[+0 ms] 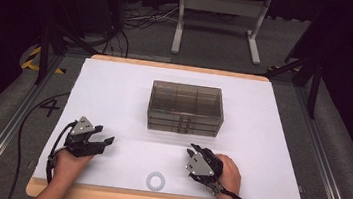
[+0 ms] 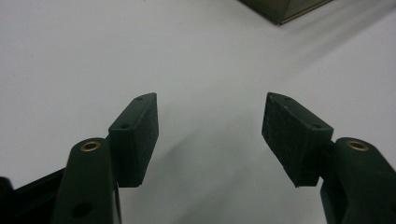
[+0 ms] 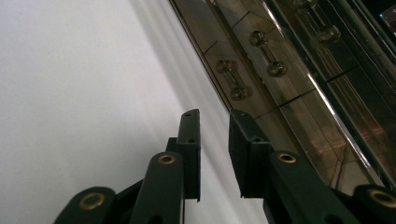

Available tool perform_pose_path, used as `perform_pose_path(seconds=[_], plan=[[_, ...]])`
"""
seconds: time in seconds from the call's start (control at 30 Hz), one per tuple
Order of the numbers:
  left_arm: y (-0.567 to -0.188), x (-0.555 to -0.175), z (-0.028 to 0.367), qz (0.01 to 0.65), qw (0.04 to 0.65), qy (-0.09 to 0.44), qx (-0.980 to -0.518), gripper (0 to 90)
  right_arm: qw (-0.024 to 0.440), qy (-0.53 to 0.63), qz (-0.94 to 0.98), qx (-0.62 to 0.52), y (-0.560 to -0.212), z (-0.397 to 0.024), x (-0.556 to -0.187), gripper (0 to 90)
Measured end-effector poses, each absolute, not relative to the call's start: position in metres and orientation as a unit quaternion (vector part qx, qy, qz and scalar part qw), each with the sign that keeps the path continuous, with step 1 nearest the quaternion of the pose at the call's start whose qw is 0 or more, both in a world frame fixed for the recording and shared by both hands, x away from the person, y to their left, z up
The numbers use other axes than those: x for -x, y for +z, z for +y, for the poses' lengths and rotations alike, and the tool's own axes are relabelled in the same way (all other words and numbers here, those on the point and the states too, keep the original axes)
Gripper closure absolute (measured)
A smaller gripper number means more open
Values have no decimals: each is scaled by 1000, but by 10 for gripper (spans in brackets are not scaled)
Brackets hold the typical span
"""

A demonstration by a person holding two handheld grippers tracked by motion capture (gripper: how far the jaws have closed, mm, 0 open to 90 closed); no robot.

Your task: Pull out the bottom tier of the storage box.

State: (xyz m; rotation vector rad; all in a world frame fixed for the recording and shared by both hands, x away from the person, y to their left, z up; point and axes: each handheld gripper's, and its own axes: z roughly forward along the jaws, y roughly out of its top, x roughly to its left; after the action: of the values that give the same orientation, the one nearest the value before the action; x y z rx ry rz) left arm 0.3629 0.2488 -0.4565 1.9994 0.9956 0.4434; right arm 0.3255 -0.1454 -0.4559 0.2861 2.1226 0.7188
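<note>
A smoked clear drawer box with three stacked drawers stands mid-table. My left gripper rests at the front left, pointing right, and its jaws stand wide open and empty over bare white surface; a corner of the box shows at the top of that view. My right gripper sits in front of the box, a short way off its lower right front. Its jaws are a narrow gap apart with nothing between them, aimed at the drawer fronts and their small clear knobs.
A small white ring lies near the table's front edge between my hands. The white table top spreads wide around the box. Beyond the far edge are a white stand's legs and floor cables.
</note>
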Motion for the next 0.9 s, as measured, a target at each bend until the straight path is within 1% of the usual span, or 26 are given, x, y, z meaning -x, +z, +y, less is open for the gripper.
perform_pose_path(seconds=[0.43, 0.53, 0.73, 0.9], plan=[[-456, -363, 249, 397, 419, 176, -797, 372, 430, 291, 845, -128, -462, -147, -327, 749], [-456, -363, 249, 397, 419, 176, -797, 372, 440, 284, 843, -126, -463, -145, -326, 751], [-457, -364, 247, 394, 417, 173, -801, 374, 474, 249, 838, -108, -464, -137, -324, 754], [-457, -363, 248, 388, 425, 167, -801, 373, 487, 225, 838, -98, -467, -129, -323, 754]])
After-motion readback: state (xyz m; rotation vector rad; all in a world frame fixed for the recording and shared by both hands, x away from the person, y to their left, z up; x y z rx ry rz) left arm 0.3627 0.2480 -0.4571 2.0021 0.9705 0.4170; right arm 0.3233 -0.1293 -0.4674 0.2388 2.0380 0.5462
